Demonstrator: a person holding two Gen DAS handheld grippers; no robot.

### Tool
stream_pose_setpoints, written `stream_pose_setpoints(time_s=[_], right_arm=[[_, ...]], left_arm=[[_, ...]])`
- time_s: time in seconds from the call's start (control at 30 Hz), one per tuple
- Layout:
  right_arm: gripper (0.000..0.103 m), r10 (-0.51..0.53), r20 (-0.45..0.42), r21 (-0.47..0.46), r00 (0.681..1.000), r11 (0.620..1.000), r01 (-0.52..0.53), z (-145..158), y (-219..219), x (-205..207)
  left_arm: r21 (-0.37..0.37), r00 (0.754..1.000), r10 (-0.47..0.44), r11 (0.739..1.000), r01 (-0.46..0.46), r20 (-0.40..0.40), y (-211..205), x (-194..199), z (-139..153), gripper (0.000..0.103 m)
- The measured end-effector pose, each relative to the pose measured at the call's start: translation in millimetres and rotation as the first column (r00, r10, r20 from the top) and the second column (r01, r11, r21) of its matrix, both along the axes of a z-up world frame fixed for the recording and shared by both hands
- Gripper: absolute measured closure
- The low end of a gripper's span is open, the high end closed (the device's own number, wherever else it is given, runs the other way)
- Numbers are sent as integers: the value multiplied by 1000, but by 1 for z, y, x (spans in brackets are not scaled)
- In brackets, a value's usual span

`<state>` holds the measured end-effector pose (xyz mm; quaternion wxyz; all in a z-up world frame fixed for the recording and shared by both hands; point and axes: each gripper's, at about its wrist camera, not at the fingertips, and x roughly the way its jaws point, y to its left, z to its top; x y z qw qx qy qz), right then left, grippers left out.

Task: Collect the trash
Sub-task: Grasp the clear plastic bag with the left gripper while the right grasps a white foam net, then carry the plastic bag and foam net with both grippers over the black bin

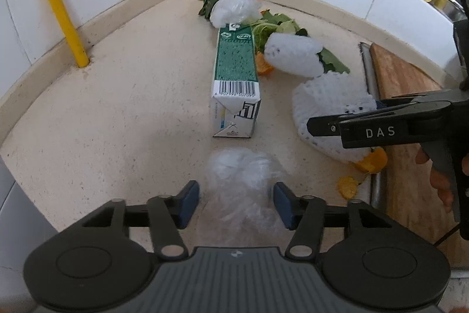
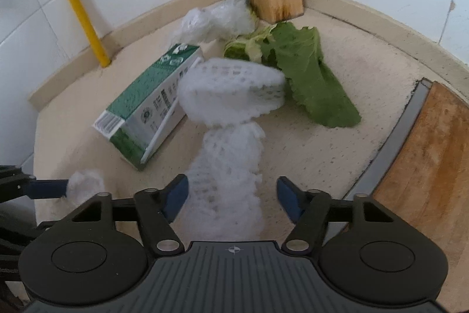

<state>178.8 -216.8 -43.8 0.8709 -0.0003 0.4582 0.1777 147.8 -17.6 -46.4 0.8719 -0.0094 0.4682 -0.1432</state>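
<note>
Trash is scattered around the carton (image 1: 236, 78). Plastic wrap (image 1: 240, 184), just before the carton, is straddled by the open, empty left gripper (image 1: 236, 206); foam net (image 2: 225, 181) beside it by the open right gripper (image 2: 233, 200). Closing is judged next.

left gripper (image 1: 236, 203): black linkage arms, silver pivot pins, blue pads (image 1: 187, 203), ribbed grey housing with small cross mark behind, round black discs either side | right gripper (image 2: 233, 197): same build; side lettering "DAS" in white | hand (image 1: 439, 181): bare skin on grey handle
</note>
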Motion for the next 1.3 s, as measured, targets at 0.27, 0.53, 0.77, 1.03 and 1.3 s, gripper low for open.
stream_pose_setpoints(time_s=[0.27,0.53,0.77,1.03,1.3], right_arm=[[72,2,-16,67,1000,998,-1,2,-1,3],[85,-41,8,111,999,993,40,19,-8,-11],[85,-36,50,137,998,990,29,40,8,-25],[85,-3,63,131,998,991,-5,50,31,-36],[85,25,63,134,998,990,-33,53,46,-47]], left_arm=[[-50,999,46,998,-47,-23,3,3,-2,78],[-78,998,58,995,-57,16,20,-4,9,80],[-97,996,70,993,-64,62,39,-12,23,80],[-119,994,84,990,-76,69,55,-19,25,80],[-126,992,97,988,-86,84,65,-27,29,80]])
